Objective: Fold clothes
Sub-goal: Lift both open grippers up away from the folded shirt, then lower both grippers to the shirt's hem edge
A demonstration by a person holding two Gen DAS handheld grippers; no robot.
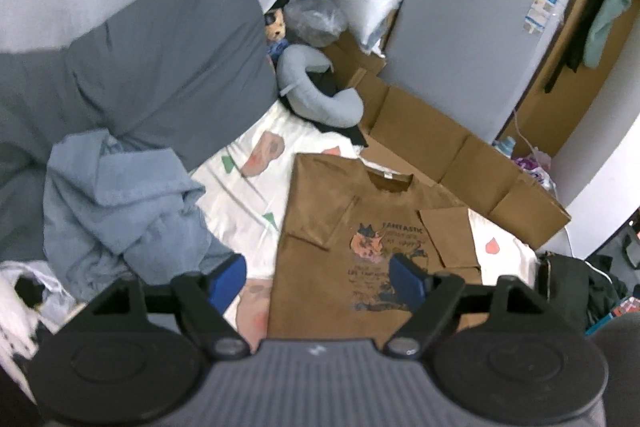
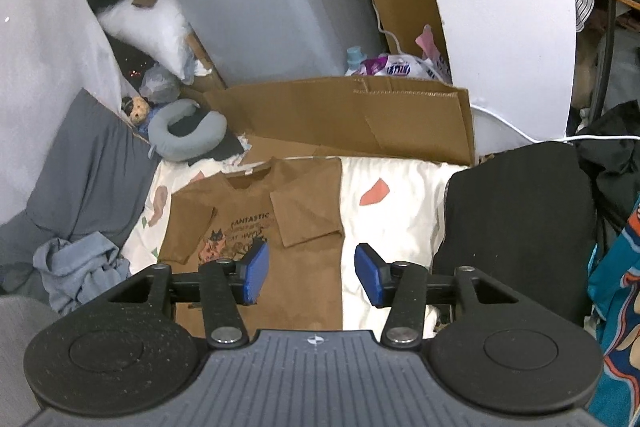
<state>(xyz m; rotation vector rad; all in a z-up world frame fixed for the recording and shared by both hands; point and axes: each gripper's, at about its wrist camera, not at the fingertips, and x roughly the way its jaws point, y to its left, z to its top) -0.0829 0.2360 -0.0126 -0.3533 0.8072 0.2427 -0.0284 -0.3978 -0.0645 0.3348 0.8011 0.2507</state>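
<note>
One brown T-shirt (image 1: pixel 360 247), two sleeves folded in

The brown T-shirt (image 2: pixel 256 227) lies flat on the white patterned sheet (image 2: pixel 396 187), both sleeves folded inward over the chest print. The right gripper (image 2: pixel 312 273) hovers above the shirt's right edge, jaws apart and empty. Left of the shirt lies a crumpled blue garment (image 2: pixel 76 263). Behind the shirt stands flattened cardboard (image 2: pixel 352 115). A black garment (image 2: pixel 516 223) lies well to the shirt's right.

Brown printed T-shirt (image 1: pixel 320 227) flat, face-up on the bedsheet (image 2: pixel 400 227); both sleeves apparently folded inward.
</note>
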